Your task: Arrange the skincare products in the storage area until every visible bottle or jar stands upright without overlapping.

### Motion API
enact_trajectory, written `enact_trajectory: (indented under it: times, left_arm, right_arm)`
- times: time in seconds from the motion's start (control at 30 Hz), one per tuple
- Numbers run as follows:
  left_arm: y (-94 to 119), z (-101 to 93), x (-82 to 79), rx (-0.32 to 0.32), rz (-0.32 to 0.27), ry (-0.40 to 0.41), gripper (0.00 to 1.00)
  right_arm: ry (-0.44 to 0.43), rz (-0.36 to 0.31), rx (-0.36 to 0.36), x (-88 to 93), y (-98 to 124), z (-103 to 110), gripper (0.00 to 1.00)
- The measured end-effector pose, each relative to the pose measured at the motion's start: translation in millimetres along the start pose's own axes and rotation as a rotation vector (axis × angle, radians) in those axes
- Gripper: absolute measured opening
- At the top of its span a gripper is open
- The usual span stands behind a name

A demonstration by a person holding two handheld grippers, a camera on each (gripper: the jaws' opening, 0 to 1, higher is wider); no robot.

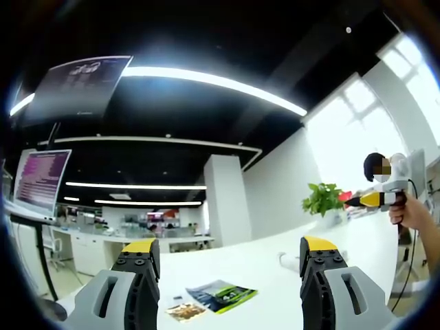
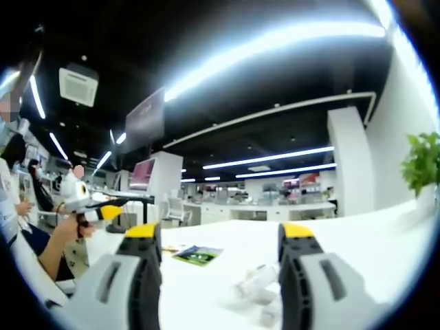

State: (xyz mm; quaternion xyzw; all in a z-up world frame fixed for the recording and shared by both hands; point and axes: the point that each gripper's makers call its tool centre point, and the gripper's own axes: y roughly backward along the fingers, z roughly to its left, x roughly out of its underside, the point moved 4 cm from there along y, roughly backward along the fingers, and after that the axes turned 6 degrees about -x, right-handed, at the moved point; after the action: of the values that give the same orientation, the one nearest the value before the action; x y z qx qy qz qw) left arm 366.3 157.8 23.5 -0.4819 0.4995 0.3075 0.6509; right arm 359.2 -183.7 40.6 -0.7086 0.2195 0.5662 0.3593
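With both yellow-tipped grey grippers, left point(image 1: 230, 258) and right point(image 2: 221, 247), spread wide and empty, the toppled white plastic skincare tubes point(image 2: 258, 282) low-centre on the white table point(image 2: 357, 240) could roll away if nudged.

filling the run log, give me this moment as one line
left gripper: open, raised, holding nothing | right gripper: open, raised, holding nothing | white tubes: lying on white table, not upright | leaflets: flat on table

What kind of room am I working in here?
Probably an open-plan office or lab: a monitor on a stand, long ceiling light strips, rows of desks in the background, and a white table with a potted plant.
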Motion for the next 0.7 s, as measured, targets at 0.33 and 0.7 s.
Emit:
enact_trajectory:
  times: [0.33, 0.7]
  left_arm:
    - [-0.2, -0.6, 0.5, 0.003, 0.002, -0.001, 0.86]
    - [-0.1, -1.0, 0.8, 0.004, 0.003, -0.002, 0.86]
  right_arm:
    - [0.0, 0.001, -0.002, 0.3, -0.2, 1.2, 0.69]
    - [0.002, -0.001, -0.003, -0.5, -0.2, 1.0, 0.69]
